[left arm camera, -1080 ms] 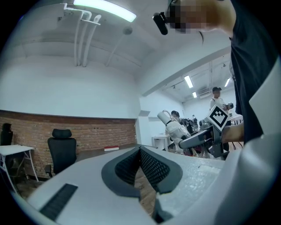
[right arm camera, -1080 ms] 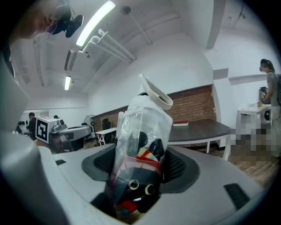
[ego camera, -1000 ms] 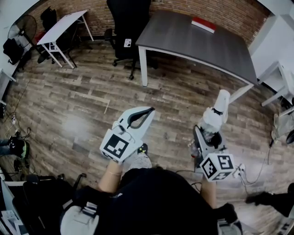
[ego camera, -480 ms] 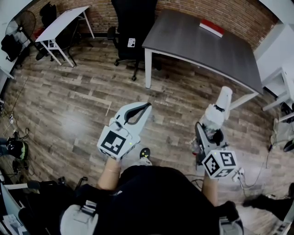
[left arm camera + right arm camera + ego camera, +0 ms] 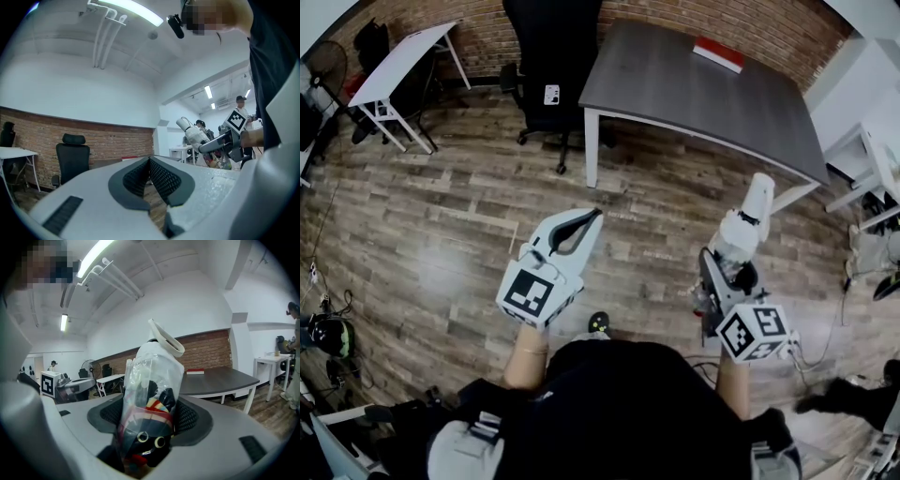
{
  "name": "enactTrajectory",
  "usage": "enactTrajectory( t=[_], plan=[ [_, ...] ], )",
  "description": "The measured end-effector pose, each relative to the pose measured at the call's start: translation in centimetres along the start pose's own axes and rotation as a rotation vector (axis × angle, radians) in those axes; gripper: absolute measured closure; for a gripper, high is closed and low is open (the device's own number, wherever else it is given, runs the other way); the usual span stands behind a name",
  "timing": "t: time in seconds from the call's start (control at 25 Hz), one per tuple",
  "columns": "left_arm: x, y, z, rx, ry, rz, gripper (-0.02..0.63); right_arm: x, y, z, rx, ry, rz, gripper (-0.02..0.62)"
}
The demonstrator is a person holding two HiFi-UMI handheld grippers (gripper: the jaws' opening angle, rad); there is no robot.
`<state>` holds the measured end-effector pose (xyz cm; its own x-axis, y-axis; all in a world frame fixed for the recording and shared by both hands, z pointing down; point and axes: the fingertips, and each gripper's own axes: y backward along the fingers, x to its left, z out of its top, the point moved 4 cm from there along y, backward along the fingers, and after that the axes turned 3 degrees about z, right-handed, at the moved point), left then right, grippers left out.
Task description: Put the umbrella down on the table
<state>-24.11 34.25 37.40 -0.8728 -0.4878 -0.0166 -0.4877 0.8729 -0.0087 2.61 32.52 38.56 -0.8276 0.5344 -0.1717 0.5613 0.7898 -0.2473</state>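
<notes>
My right gripper (image 5: 724, 274) is shut on a folded umbrella (image 5: 742, 227) wrapped in clear plastic, with a white handle end pointing toward the dark grey table (image 5: 694, 80). In the right gripper view the umbrella (image 5: 151, 404) fills the gap between the jaws, showing a colourful cartoon print. My left gripper (image 5: 592, 217) is shut with nothing in it, held over the wooden floor left of the umbrella; its pads (image 5: 159, 177) meet at the tips. The table (image 5: 220, 376) lies ahead, a short way beyond both grippers.
A red book (image 5: 717, 53) lies at the table's far edge. A black office chair (image 5: 546, 66) stands left of the table. A white folding desk (image 5: 398, 61) is at the far left, white furniture (image 5: 872, 150) at the right. Cables trail on the floor at the right.
The view has shifted slightly; the table and chair sit a little further left in the head view. Both grippers keep their hold and pose, with the umbrella still upright in the right one.
</notes>
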Motion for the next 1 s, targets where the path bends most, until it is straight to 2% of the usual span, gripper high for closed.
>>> enactTrajectory(
  t=[0.24, 0.48, 0.6, 0.84, 1.0],
  plan=[
    [2.0, -1.4, -0.2, -0.007, 0.010, -0.025, 0.606, 0.1, -0.5, 0.7, -0.002, -0.004, -0.042, 0.305],
    [1.7, -4.4, -0.1, 0.016, 0.004, -0.073, 0.606, -2.0, -0.5, 1.2, -0.014, -0.047, -0.088, 0.305],
    [1.3, -6.0, -0.1, 0.027, -0.006, -0.088, 0.606, -3.6, -1.2, 1.2, -0.010, -0.060, -0.086, 0.304],
    [2.2, -9.9, -0.3, 0.055, -0.029, -0.056, 0.606, -7.6, -4.1, 1.4, 0.009, -0.066, -0.059, 0.304],
    [2.1, -13.5, 0.1, 0.060, -0.052, -0.065, 0.606, -10.6, -6.1, 2.2, 0.015, -0.072, -0.047, 0.305]
  ],
)
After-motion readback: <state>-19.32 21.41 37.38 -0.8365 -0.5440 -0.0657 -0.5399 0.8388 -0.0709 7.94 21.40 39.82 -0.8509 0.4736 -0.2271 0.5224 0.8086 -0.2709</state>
